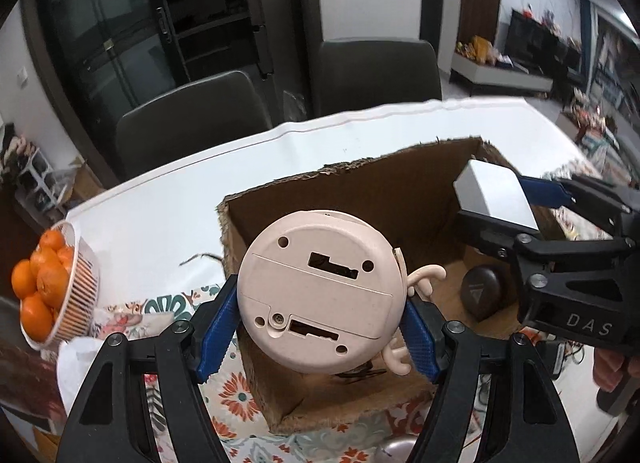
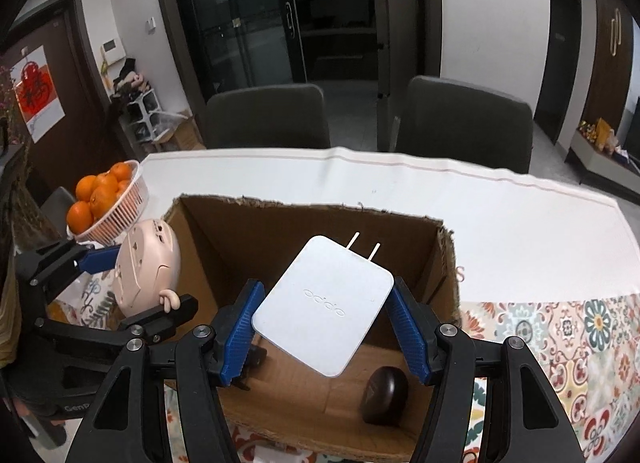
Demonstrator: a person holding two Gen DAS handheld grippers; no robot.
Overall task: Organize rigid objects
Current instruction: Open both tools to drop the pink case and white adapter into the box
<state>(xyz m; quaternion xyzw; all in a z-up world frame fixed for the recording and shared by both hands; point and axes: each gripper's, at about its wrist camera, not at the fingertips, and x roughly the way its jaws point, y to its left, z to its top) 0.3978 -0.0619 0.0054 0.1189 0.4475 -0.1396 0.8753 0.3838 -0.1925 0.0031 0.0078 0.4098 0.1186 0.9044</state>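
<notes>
My left gripper (image 1: 316, 327) is shut on a round pink plastic gadget (image 1: 320, 291), underside toward the camera, held over the left part of an open cardboard box (image 1: 360, 191). It also shows in the right wrist view (image 2: 144, 271). My right gripper (image 2: 324, 327) is shut on a white charger (image 2: 324, 303) with two prongs, held above the box (image 2: 304, 231). The charger also shows in the left wrist view (image 1: 496, 193). A dark brown oval case (image 2: 384, 397) lies on the box floor and also shows in the left wrist view (image 1: 482, 291).
A white basket of oranges (image 1: 76, 287) stands left of the box on the table. The table has a white cover (image 2: 480, 215) and a patterned cloth (image 2: 560, 327). Two dark chairs (image 2: 264, 115) stand at the far edge.
</notes>
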